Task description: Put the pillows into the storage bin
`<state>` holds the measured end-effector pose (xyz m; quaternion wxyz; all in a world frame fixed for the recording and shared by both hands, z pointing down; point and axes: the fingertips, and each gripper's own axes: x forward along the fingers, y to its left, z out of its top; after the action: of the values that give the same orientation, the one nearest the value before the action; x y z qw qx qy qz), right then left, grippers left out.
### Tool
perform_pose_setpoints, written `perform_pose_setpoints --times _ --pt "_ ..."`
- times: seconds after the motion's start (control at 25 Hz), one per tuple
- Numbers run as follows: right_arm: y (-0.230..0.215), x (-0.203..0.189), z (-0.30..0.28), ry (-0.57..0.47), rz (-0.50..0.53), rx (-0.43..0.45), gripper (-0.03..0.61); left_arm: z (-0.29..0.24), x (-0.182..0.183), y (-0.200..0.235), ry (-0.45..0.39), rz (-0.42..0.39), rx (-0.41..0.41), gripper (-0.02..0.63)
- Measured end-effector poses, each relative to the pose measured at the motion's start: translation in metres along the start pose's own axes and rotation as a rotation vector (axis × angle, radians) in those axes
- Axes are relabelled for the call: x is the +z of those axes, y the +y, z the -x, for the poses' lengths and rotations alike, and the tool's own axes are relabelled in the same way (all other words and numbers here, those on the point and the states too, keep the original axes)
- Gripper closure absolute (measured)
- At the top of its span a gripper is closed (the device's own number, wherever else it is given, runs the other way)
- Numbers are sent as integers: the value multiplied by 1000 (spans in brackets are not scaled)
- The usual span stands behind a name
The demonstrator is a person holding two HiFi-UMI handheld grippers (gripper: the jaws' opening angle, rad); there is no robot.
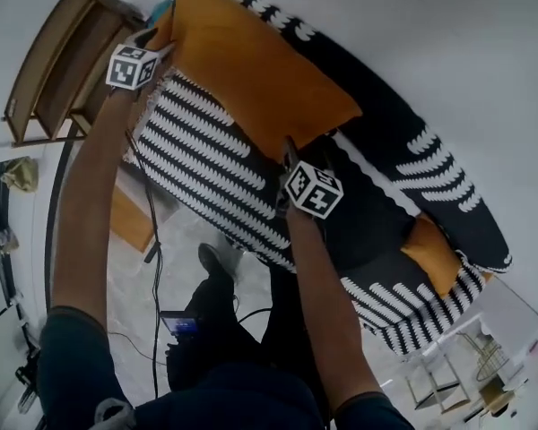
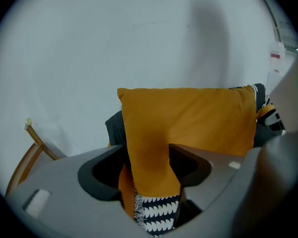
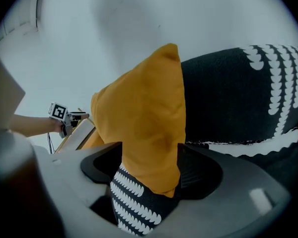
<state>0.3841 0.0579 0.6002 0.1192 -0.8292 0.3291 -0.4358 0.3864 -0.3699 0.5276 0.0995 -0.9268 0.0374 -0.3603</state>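
Orange pillow (image 1: 251, 70) on striped pillow (image 1: 206, 168), against black bin (image 1: 448, 186).
Left gripper (image 2: 146, 165) and right gripper (image 3: 149, 165) both wide, one orange corner between each pair of jaws, striped fabric beneath.

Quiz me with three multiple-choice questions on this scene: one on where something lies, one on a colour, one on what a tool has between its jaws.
1. Where is the orange pillow in relation to the striped pillow?
A. On top of it
B. Underneath it
C. On the floor, well apart from it

2. What colours is the striped pillow?
A. Red and white
B. Black and white
C. Green and yellow

3. What stands between the jaws of the right tool?
A. Nothing
B. A cable
C. Corners of both pillows

Answers:
1 A: in the head view the orange fabric overlaps the stripes.
2 B: its stripes are white on black.
3 C: the right gripper view shows orange and patterned fabric filling the gap.
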Motion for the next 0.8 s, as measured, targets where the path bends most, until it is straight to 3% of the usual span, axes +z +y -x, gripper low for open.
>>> perform_pose_setpoints --times 0.08,0.16,0.4,0.8 --pt "2 0 -12 9 5 10 242 -14 5 3 10 -8 -21 294" --pt "4 0 -22 17 13 18 242 -24 7 3 17 -11 -47 294" --pt "-1 12 -48 26 89 -7 275 -36 16 -11 -24 -38 -128 386" --pt "-5 20 -70 91 163 -15 412 -28 15 -21 -87 28 -12 505"
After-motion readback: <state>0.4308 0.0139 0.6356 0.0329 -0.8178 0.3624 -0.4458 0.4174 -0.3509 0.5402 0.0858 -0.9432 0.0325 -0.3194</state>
